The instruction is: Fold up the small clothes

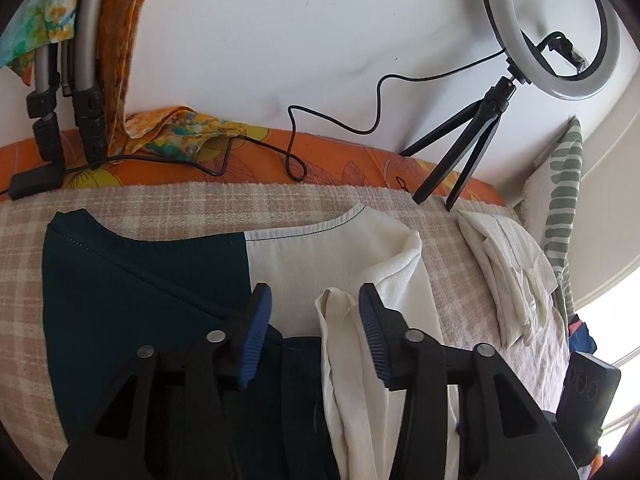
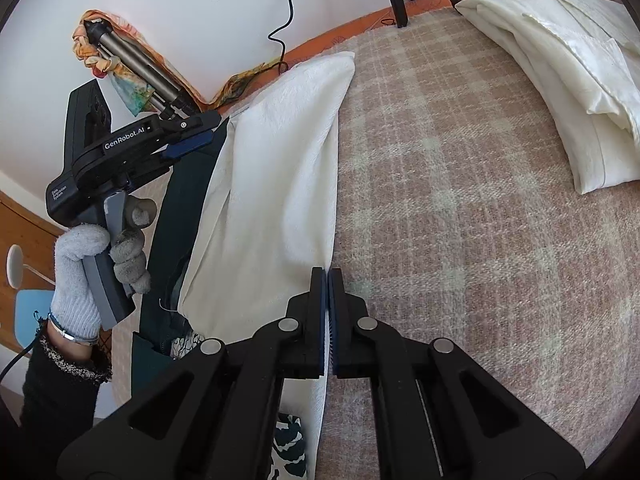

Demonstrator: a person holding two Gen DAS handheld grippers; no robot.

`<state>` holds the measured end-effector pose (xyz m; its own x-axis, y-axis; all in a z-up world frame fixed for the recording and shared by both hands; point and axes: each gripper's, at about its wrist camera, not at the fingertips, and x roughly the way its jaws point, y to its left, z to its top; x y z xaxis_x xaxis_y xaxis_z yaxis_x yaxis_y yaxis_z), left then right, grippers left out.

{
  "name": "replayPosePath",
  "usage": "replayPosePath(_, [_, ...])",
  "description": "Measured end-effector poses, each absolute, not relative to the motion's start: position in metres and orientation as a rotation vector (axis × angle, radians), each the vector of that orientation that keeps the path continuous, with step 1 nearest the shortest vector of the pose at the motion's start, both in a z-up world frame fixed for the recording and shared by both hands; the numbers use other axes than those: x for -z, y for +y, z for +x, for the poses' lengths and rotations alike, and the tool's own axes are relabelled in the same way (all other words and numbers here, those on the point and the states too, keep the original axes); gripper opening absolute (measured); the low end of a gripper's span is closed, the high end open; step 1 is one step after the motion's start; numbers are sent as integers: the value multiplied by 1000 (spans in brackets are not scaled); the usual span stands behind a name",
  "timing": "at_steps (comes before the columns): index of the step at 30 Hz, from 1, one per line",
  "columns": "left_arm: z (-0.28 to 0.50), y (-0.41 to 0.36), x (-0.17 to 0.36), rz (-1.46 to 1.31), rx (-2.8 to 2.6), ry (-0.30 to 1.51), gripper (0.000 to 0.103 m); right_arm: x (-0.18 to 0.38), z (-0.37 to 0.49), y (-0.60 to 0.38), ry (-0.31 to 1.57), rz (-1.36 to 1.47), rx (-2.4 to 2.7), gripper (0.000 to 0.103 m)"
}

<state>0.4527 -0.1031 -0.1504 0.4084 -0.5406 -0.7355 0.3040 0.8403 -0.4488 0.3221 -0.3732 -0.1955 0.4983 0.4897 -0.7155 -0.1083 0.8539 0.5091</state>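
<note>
We have the two-tone garment (image 1: 168, 280), half dark teal and half cream, lying flat on the plaid blanket (image 2: 460, 200) that covers the bed, with its neckline toward the wall and one cream side already turned inward. Our right hand-held gripper (image 2: 328, 276) is pressed together on the cream edge of that folded side, pinching a thin fold of cloth at the hem line. Our left hand-held gripper (image 1: 316, 312) stands spread above the middle of the garment, with a bunched strip of cream cloth rising between its blue pads (image 1: 256, 332); the pads do not look to be pressing on it, though the view is too close for us to be sure. A gloved hand (image 2: 80, 276) carries that left tool in the right wrist view. The fabric looks light, thin and limp, so we judge it will drape and slide rather than hold a crease by itself, and it will wrinkle if dragged across the rough blanket. We think the best hold is at hems and seams near the corners, where the cloth is doubled and firmer. A folded cream piece (image 2: 560, 60) already lies aside, near the tripod (image 1: 460, 148) of the ring light (image 1: 552, 28).
</note>
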Motion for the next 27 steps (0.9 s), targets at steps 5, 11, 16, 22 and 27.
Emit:
replayPosePath(5, [453,-121,156,-196,564,1022,55,198,323,-370,999,429,-380,3])
replayPosePath(11, [447,-129,160,-217,605,1014,0,199,325,-369,997,425,-379,3])
replayPosePath(16, [428,-113,132,-241,582,902,0,199,326,-369,997,427,-378,2])
replayPosePath(22, [440,-86,153,-149,389,947,0,198,326,-367,998,413,-362,3])
replayPosePath(27, [437,-83,145,-75,320,877,0,198,327,-366,1001,422,-361,2])
